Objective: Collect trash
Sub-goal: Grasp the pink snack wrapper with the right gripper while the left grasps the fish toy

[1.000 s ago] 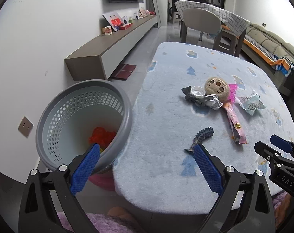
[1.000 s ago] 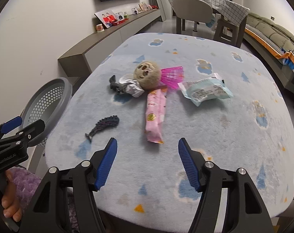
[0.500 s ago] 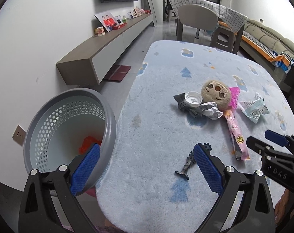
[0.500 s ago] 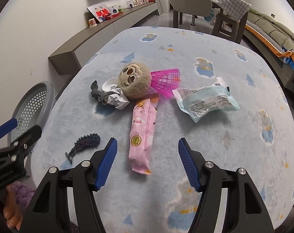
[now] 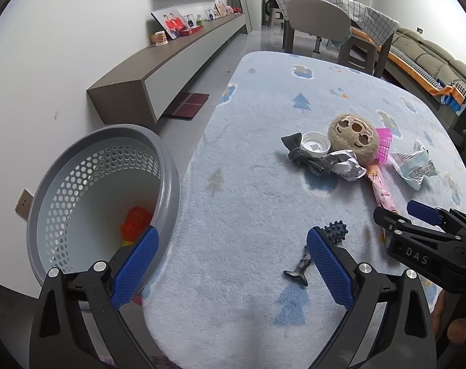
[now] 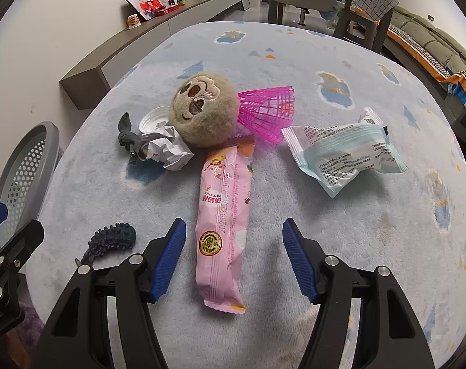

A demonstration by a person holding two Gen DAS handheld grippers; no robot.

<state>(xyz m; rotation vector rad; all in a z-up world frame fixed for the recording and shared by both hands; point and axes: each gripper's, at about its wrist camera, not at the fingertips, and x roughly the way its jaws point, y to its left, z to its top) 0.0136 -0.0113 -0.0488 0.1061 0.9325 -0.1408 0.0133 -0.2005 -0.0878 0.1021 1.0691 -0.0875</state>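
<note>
A fluffy pale-blue rug [image 6: 340, 215] printed with little trees and clouds carries everything here. In the middle lies a long pink snack wrapper [image 6: 223, 215], glossy and flat, its near end lying between the blue ribbed fingers [image 6: 168, 261] of the right gripper [image 6: 231, 258]; those fingers stand apart and nothing is pinched between them. At the wrapper's far end sits a round tan plush ball [image 6: 203, 109] with a stitched face, touching a pink plastic mesh piece [image 6: 268, 109] fanned out behind it. To its left a crumpled white paper [image 6: 168, 150], a white bottle cap [image 6: 153, 120] and a knotted grey rag [image 6: 128, 136] crowd together. Off to the right, apart from the rest, lies a wrinkled pale-blue and white plastic packet [image 6: 343, 153]. Near the rug's edge rests a dark, knobbly rubbery toy [image 6: 110, 241] with a tapering tail.

The left gripper [image 5: 231, 264] hangs over that edge, its fingers [image 5: 328, 264] also spread wide and empty; one partly hides the knobbly toy. Beside the rug stands a grey perforated plastic basket [image 5: 168, 166], round and tilted in view, with something red-orange [image 5: 136, 223] at its bottom. A low grey cabinet [image 5: 171, 61] runs along the white wall.
</note>
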